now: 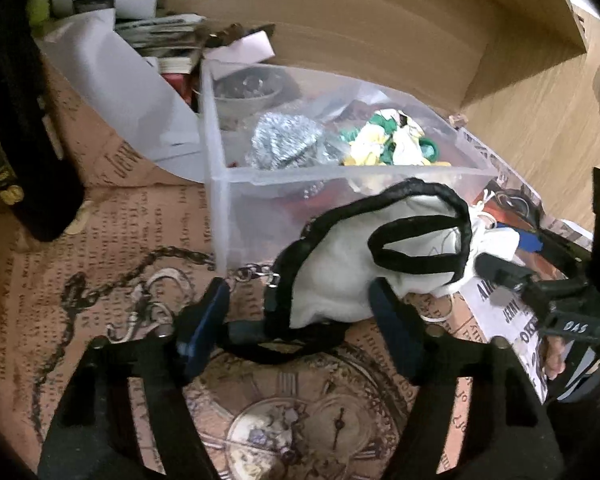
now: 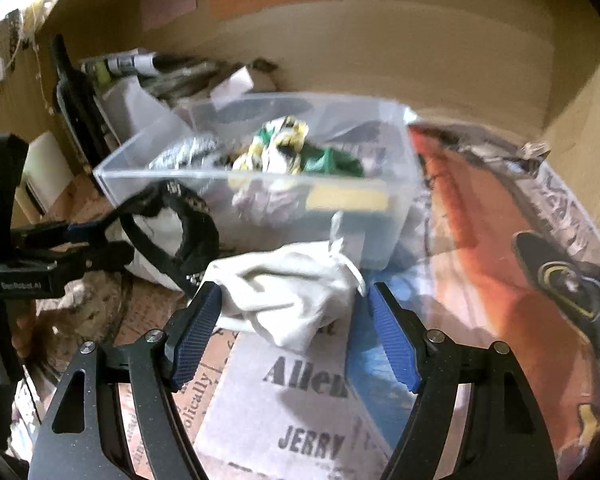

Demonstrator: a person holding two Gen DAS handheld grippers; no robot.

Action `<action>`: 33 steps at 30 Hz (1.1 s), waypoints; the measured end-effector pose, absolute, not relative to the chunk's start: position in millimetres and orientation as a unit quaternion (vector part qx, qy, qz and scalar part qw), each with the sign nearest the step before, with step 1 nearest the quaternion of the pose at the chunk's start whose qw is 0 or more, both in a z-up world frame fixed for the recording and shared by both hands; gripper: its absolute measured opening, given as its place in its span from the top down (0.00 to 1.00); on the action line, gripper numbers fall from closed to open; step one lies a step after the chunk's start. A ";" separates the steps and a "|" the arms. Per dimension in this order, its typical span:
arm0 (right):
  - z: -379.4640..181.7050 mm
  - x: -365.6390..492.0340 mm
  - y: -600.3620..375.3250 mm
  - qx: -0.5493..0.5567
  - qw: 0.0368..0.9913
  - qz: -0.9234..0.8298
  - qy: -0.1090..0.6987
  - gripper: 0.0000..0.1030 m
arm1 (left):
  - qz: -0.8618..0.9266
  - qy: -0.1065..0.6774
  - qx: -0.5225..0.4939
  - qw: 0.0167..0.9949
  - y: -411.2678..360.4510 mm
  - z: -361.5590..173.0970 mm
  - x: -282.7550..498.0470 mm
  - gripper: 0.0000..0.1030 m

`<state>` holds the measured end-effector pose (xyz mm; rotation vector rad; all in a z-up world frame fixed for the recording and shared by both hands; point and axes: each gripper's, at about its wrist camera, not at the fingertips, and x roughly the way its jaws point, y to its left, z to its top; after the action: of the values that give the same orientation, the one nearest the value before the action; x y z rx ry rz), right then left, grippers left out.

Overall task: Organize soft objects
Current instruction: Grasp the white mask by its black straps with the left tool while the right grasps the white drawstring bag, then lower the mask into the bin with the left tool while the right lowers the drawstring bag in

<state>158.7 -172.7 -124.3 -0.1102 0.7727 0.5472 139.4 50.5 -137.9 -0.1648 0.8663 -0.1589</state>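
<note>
The left tool stands with its blue-padded fingers apart around a white cloth bag edged with a thick black braided strap; the bag lies between the pads, but whether either pad presses it cannot be told. A short metal chain runs from the bag's clip toward the left finger. The right tool is also spread, its textured blue pads on either side of a crumpled white cloth — the left pad touches the fabric, the right stands just beside it.

Both soft things rest on the table, which is covered with paper printed like old newspaper, with a pocket-watch picture and bold black lettering. Just behind them sits a clear plastic bin with straight, frosted walls. Inside it lie a crinkled silver wad and a bundle of green, yellow and white fabric. In the right wrist view a yellow block shows through the bin's front wall.

Left of the bin, a curved white sheet leans beside stacked booklets and rolled papers — a dark box stands at the far left edge. Behind everything rises a plain tan wall of wood or cardboard, bearing orange, green and pink paper strips in the right wrist view. A glossy orange-red print lies to the right of the bin.
</note>
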 end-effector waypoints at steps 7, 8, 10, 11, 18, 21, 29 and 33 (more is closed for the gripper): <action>-128.8 158.4 -171.4 -0.055 0.881 0.279 0.378 0.54 | -0.097 0.420 -0.091 0.898 46.0 -142.2 139.0 0.61; -128.4 157.6 -171.8 -0.054 0.881 0.281 0.377 0.60 | -0.096 0.417 -0.091 0.899 45.5 -141.5 136.9 0.63; -127.0 155.7 -172.0 -0.053 0.883 0.281 0.372 0.67 | -0.097 0.414 -0.093 0.900 45.7 -140.6 130.4 0.73; -125.5 153.6 -172.2 -0.051 0.885 0.281 0.368 0.71 | -0.097 0.412 -0.093 0.901 46.4 -139.6 127.7 0.75; -112.3 139.5 -180.3 -0.048 0.901 0.271 0.336 0.80 | -0.071 0.378 -0.074 0.920 44.9 -115.6 105.3 0.87; -104.1 134.3 -184.6 -0.045 0.906 0.269 0.324 0.80 | -0.067 0.357 -0.070 0.929 44.2 -98.6 94.0 0.89; -70.4 123.1 -197.1 -0.032 0.925 0.261 0.273 0.80 | -0.052 0.310 -0.085 0.946 52.3 -64.3 86.3 0.90; -55.6 123.1 -200.6 -0.027 0.933 0.258 0.249 0.80 | -0.053 0.297 -0.095 0.949 54.9 -50.8 90.5 0.90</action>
<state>123.1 -200.6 -55.6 -0.0546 0.5105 0.5285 90.5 54.9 -50.8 -0.1942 0.6039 -0.1088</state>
